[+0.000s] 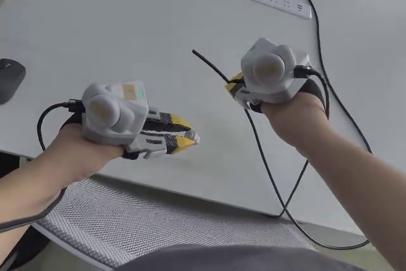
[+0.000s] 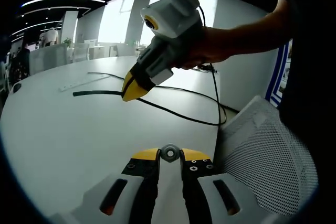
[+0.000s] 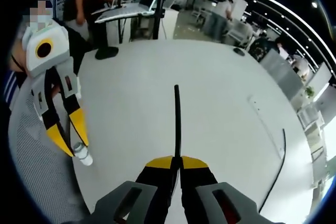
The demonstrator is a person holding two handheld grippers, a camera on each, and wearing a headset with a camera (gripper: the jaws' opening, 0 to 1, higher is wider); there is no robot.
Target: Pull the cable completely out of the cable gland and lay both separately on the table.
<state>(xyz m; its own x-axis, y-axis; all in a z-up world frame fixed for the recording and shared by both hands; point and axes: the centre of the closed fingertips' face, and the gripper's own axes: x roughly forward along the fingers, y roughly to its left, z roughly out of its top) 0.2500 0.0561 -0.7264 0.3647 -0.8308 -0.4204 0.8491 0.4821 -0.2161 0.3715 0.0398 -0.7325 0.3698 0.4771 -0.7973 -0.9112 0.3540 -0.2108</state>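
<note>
Left gripper (image 1: 188, 138): near left, held level, pointing right; fingers pinched on the cable gland (image 2: 168, 153).
Right gripper (image 1: 233, 86): farther right, pointing left; fingers clamped on the cable (image 3: 177, 114).
Forearms: bare, reaching in from the near side, well apart.

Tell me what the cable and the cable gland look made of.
The cable has a black matte jacket, likely rubber or PVC; it bends in loose curves. The cable gland is pale and smooth, probably moulded plastic, though too small to be sure.
</note>
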